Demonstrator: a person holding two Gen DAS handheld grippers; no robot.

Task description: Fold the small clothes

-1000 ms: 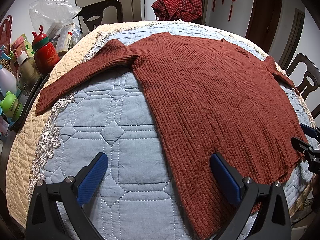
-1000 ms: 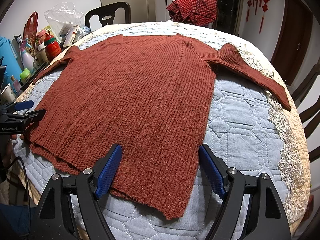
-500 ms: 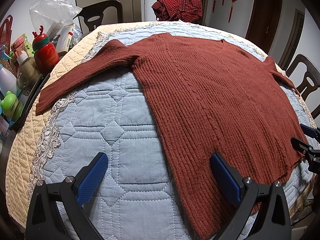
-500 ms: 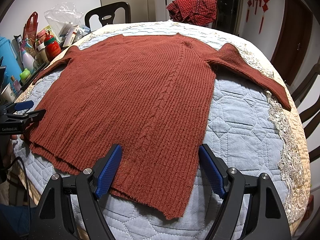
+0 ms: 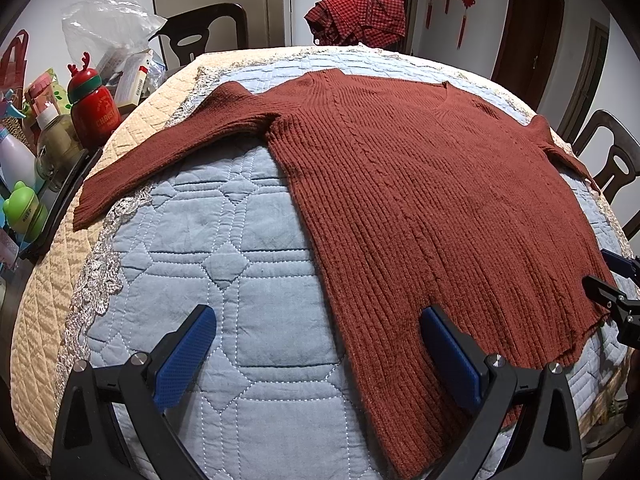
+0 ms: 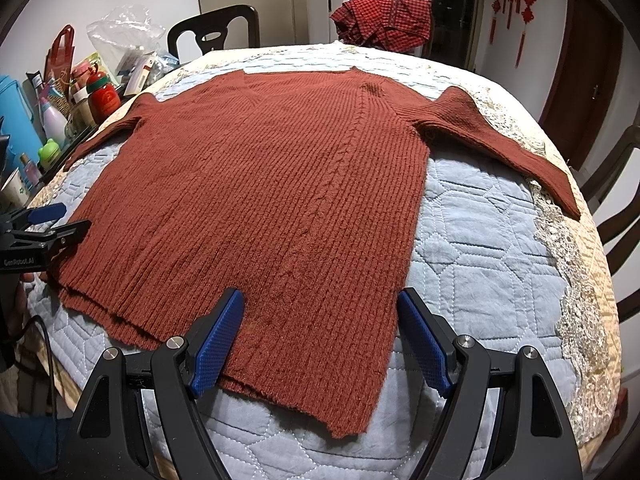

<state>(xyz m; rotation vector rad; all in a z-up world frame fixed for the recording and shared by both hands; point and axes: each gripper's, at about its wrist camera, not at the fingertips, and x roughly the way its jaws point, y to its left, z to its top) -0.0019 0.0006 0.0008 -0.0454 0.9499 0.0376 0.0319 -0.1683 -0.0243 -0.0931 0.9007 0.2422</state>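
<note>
A rust-red ribbed knit sweater (image 5: 420,200) lies flat, front up, on the blue quilted cover (image 5: 224,264), sleeves spread to both sides; it also shows in the right wrist view (image 6: 280,208). My left gripper (image 5: 316,328) is open and empty, hovering over the sweater's near left hem corner. My right gripper (image 6: 320,320) is open and empty, hovering over the near right hem corner. Each gripper shows at the edge of the other's view: the right one (image 5: 608,284), the left one (image 6: 52,220).
A tray of bottles and a red reindeer flask (image 5: 94,104) stands at the table's left edge with a plastic bag (image 5: 108,32). A red checked garment (image 5: 360,16) hangs on a far chair. Dark chairs (image 5: 612,160) stand around the table. A lace-edged beige cloth (image 6: 576,280) borders the quilt.
</note>
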